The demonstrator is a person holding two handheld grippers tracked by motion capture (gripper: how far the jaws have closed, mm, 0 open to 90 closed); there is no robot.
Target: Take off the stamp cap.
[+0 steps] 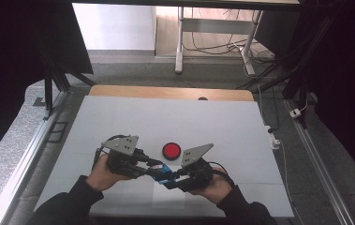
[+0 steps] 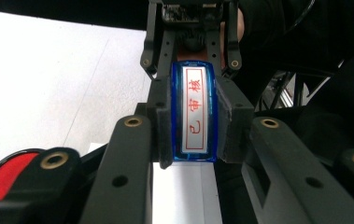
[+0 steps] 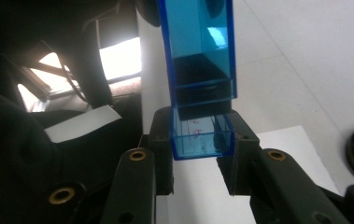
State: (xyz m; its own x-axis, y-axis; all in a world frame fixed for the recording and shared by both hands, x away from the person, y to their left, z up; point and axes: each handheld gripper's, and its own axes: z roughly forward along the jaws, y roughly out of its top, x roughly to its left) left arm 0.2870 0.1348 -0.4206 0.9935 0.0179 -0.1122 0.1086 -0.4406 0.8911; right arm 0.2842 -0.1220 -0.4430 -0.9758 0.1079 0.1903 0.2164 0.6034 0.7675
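A blue see-through stamp [image 1: 164, 172] hangs just above the table's near middle, held between both grippers. My left gripper [image 1: 155, 171] is shut on its body [image 2: 194, 114]; the pads [image 2: 163, 126] press its two long sides, and a white panel with red characters faces that camera. My right gripper [image 1: 171, 180] comes from the other side and is shut on the stamp's paler clear end piece [image 3: 202, 135]. The darker blue body [image 3: 198, 46] runs on above that piece. A round red ink pad [image 1: 171, 150] lies on the table just beyond the grippers.
A white mat [image 1: 119, 122] covers the table, with a wooden edge [image 1: 170, 92] at the far side. A white sheet of paper [image 3: 282, 154] lies under the grippers. The ink pad [image 2: 6, 179] is close beside my left jaws. Metal rails run along both table sides.
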